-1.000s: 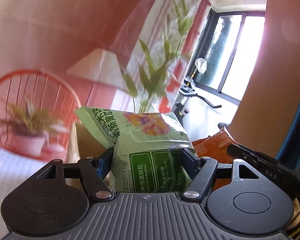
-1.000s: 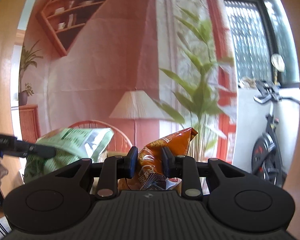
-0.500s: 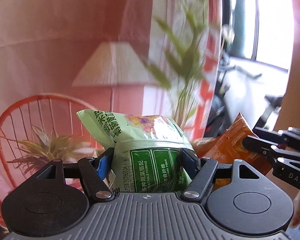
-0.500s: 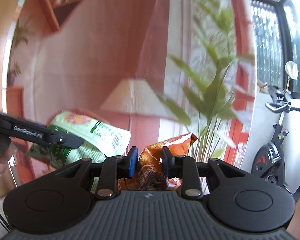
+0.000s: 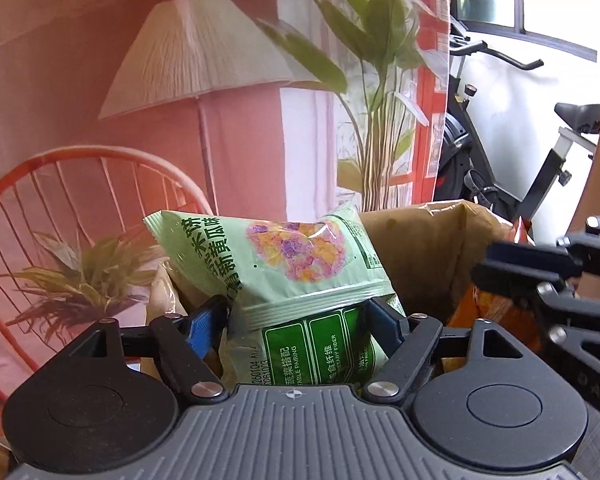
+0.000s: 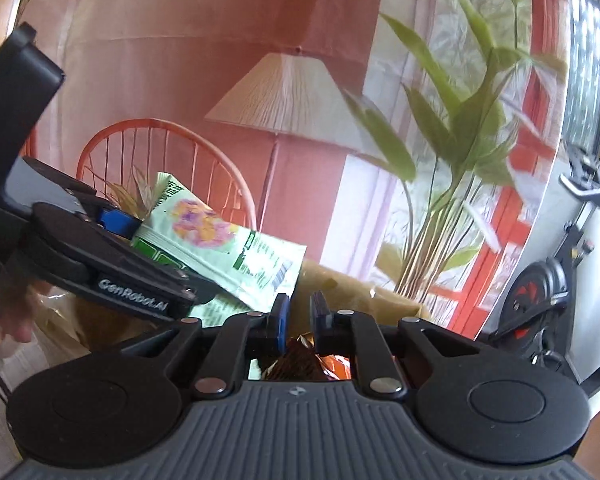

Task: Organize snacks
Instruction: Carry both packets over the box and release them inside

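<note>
Left wrist view: the left claw (image 5: 300, 316) has a green snack bag (image 5: 284, 264) between its blue pads, and its jaws are opening. The left pad already stands off the wrapper with a gap showing; the right pad looks close against the bag's edge, so the hold reads as released or nearly so. The bag sits just ahead of the claw, over the mouth of a brown paper bag (image 5: 432, 248) whose rim rises behind and to the right. Its long axis runs roughly across the claw, tilted, with the sealed left corner raised and the green label panel facing back toward the camera. The right claw (image 5: 540, 280) comes in from the right, with an orange snack bag (image 5: 488, 304) partly visible beneath it.

Right wrist view: the right claw (image 6: 299, 318) is clenched on the orange snack bag (image 6: 300, 360), of which only a crumpled end shows behind the pads, low and close to the camera; which way it points I cannot tell. The green bag (image 6: 228, 248) lies up and left of this claw, slanting down to the right.

As a judgement, both snacks are at the paper bag; neither is yet clearly let go and settled inside.
</note>
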